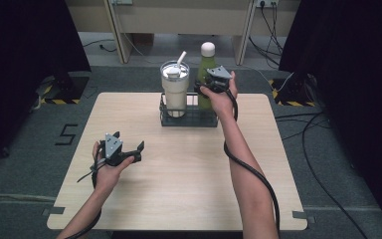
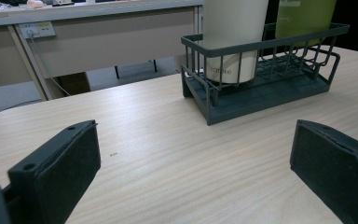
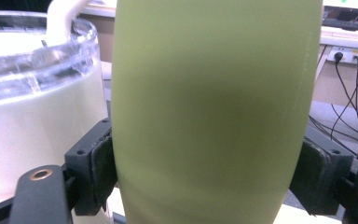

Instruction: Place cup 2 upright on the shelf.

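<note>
thing: tall matte green metal bottle with a white cap (image 1: 206, 74), clamped between my right gripper (image 1: 218, 83) jaws, its base down inside the dark wire rack (image 2: 261, 88) | beside it: cream tumbler with clear lid and straw (image 1: 175, 87), already racked | left: let go, withdraw | my left gripper (image 1: 124, 151): jaws apart, empty, well short of the rack

Setting: indoor lab or recording workspace. Evidence: light wooden square table (image 1: 179, 174) on grey carpet floor (image 1: 25, 149); black curtains (image 1: 25, 35) either side; yellow-black hazard tape (image 1: 59, 101); loose black cables (image 1: 323, 124); beige desk with wall sockets (image 2: 37, 30).
</note>
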Tool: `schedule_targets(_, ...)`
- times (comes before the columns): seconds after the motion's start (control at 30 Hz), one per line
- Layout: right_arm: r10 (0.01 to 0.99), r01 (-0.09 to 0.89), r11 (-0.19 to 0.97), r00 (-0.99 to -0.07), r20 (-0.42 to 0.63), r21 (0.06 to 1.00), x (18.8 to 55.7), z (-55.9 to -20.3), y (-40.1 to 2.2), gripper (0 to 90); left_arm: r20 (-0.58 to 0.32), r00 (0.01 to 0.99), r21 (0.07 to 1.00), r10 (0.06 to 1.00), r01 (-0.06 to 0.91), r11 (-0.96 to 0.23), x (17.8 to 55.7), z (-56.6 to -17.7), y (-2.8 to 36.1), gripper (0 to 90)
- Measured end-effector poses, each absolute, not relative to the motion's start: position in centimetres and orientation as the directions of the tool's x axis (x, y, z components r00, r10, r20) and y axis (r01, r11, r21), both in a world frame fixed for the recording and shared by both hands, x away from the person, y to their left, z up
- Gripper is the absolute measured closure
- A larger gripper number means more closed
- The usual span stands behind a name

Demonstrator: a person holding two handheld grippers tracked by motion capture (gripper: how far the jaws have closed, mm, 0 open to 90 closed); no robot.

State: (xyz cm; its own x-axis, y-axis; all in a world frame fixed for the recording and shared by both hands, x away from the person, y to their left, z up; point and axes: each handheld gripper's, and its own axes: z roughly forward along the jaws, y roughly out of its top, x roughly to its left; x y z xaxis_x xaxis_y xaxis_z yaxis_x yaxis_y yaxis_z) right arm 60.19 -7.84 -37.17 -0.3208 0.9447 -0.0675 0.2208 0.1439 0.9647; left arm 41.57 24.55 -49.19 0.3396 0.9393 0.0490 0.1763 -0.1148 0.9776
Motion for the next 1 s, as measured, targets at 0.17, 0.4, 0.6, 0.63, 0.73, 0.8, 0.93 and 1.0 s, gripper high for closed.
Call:
schedule_targets(0.17,0.946,0.239,0.145,-0.319,-0.063,0.960,60.5,-38.0,-7.7,21.1,0.049,0.341,0.977,0.939,0.178,-0.116,41.6,-49.2,24.5,0.9)
schedule_targets(0.4,0.946,0.257,0.153,-0.316,-0.067,0.954,60.9,-39.0,-7.7,21.1,0.049,0.345,0.977,0.937,0.180,-0.117,41.6,-49.3,24.4,1.0)
schedule_targets(0.6,0.948,0.269,0.154,-0.311,-0.065,0.951,61.1,-39.4,-7.9,21.1,0.050,0.345,0.977,0.937,0.179,-0.118,41.6,-49.3,24.4,1.0)
schedule_targets(0.63,0.948,0.273,0.154,-0.312,-0.064,0.950,61.1,-39.5,-7.9,21.1,0.049,0.345,0.977,0.937,0.180,-0.118,41.6,-49.3,24.4,1.1)
schedule_targets(0.73,0.948,0.271,0.153,-0.311,-0.064,0.950,61.1,-39.6,-8.0,21.1,0.049,0.346,0.977,0.937,0.180,-0.117,41.6,-49.3,24.3,1.1)
schedule_targets(0.8,0.948,0.270,0.155,-0.313,-0.066,0.950,61.1,-39.6,-8.0,21.1,0.049,0.347,0.977,0.937,0.179,-0.117,41.6,-49.3,24.3,1.1)
schedule_targets(0.93,0.947,0.268,0.156,-0.313,-0.067,0.951,61.2,-39.7,-7.9,21.1,0.050,0.346,0.977,0.937,0.179,-0.118,41.6,-49.3,24.4,1.1)
schedule_targets(1.0,0.947,0.266,0.155,-0.313,-0.067,0.951,61.2,-39.7,-7.9,21.0,0.050,0.346,0.977,0.937,0.178,-0.118,41.6,-49.3,24.4,1.1)
